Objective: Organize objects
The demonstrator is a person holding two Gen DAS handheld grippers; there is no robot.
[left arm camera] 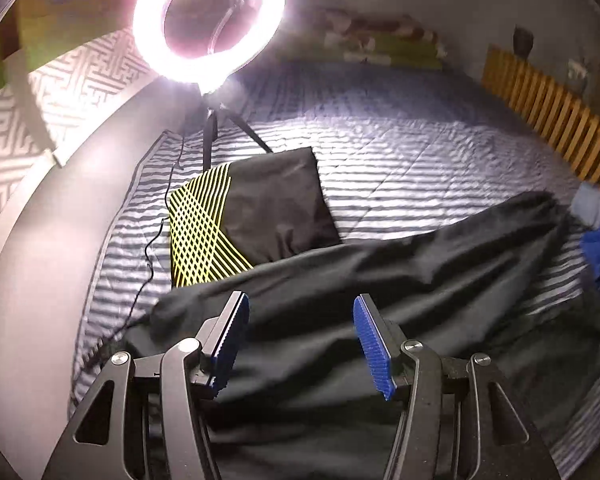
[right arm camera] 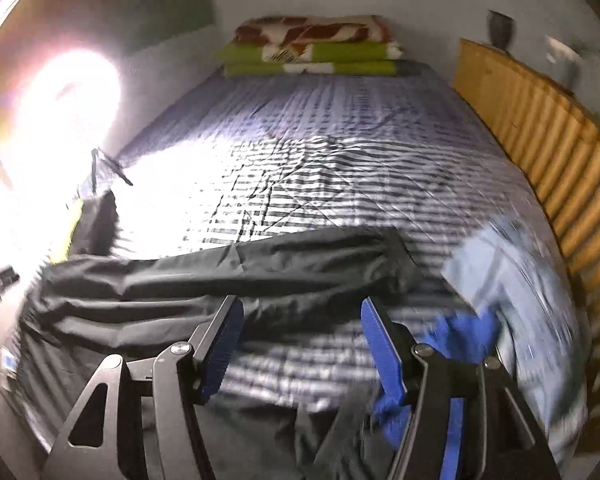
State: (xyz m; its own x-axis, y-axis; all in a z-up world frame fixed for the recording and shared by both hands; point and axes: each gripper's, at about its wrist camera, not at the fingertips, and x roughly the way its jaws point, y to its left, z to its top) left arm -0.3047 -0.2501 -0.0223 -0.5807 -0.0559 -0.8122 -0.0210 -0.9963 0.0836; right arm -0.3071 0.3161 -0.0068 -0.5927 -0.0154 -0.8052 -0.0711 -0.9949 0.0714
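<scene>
Left tool (left arm camera: 300,336) apart, nothing between the blue pads (left arm camera: 370,344), hovering over the black garment (left arm camera: 380,276). Right tool (right arm camera: 300,340) also apart, empty, over the striped bedcover (right arm camera: 300,184). Black garment spread loosely across the near part of the bed, running from 8 o'clock toward 2 o'clock in the left wrist view; in the right wrist view a long black band from 9 o'clock to centre, end near 3 o'clock. Folded black piece with yellow lattice stripes (left arm camera: 244,216) lying flat at 10 o'clock of the left tool, its near edge touching or tucked under the black garment, cannot tell which. Blue garment (right arm camera: 460,332) crumpled just beside the right tool's right finger at 4 o'clock, light blue cloth (right arm camera: 500,264) heaped behind it, blurred. Lit ring light (left arm camera: 208,20) on a tripod at 11 o'clock, standing on the bed edge, cable trailing down the left side. Folded blankets (right arm camera: 312,46) stacked at the far end, 12 o'clock. Wooden slatted panel (right arm camera: 540,128) along the right side, 2 o'clock.
</scene>
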